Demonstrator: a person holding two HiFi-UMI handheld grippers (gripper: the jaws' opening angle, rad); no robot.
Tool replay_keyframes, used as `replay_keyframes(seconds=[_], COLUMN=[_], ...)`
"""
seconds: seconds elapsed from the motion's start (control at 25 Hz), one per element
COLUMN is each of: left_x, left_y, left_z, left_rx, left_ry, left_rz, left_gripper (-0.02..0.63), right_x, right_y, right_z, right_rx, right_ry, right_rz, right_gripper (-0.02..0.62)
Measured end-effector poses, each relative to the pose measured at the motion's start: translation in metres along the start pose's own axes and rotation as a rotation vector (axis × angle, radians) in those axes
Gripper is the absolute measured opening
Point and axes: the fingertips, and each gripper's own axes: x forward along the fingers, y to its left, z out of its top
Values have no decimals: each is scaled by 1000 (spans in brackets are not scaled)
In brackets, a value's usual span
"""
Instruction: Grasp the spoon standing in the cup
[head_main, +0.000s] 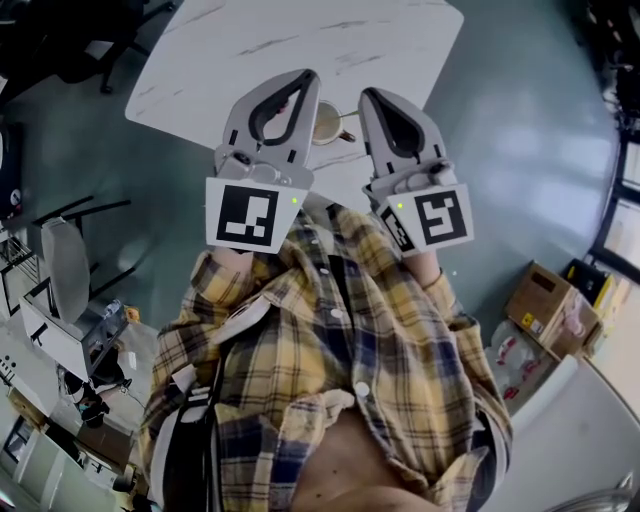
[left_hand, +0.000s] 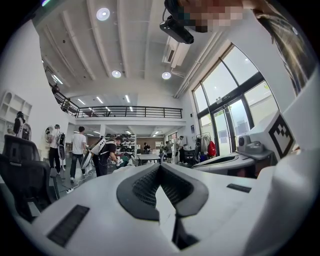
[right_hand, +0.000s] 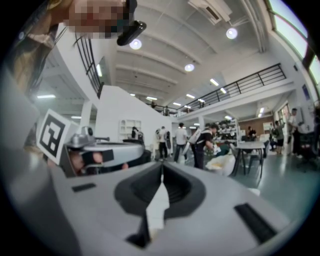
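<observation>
One table (head_main: 300, 40), one cup (head_main: 327, 122), two grippers (head_main: 304, 82) (head_main: 371, 97), one cardboard box (head_main: 545, 295)

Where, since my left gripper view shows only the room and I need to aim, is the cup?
Observer: In the head view the cup sits on the white table, between the left claw and the right claw.
Operator: Is the right claw free?
Observer: Yes, it is shut, with nothing in it.
Operator: Is the cup near the table's edge?
Observer: Yes, by the edge nearest the person.
</observation>
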Motion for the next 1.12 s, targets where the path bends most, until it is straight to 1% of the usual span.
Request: replay_keyframes(seconds=[0.28, 0.4, 0.64, 0.76, 0.88, 1.12], left_x=[28, 33, 39, 42, 43, 48], left_y=[-5, -6, -3, 0, 5, 11], left_z=[2, 3, -2, 1, -2, -3], left_rx=[12, 16, 9, 18, 10, -2], left_ry=[0, -1, 10, 4, 10, 19], left_rz=[18, 35, 49, 41, 31, 0], left_gripper=[15, 15, 15, 15, 15, 15], right_x=[9, 11, 16, 19, 25, 32], right_y=[-27, -33, -41, -44, -42, -43], right_z=[2, 0, -2, 0, 1, -1], right_rx=[10, 23, 27, 23, 25, 54], right_ry=[-8, -5, -3, -6, -1, 10], right_rz=[32, 53, 61, 57, 54, 37], right_gripper=[32, 32, 32, 32, 32, 33])
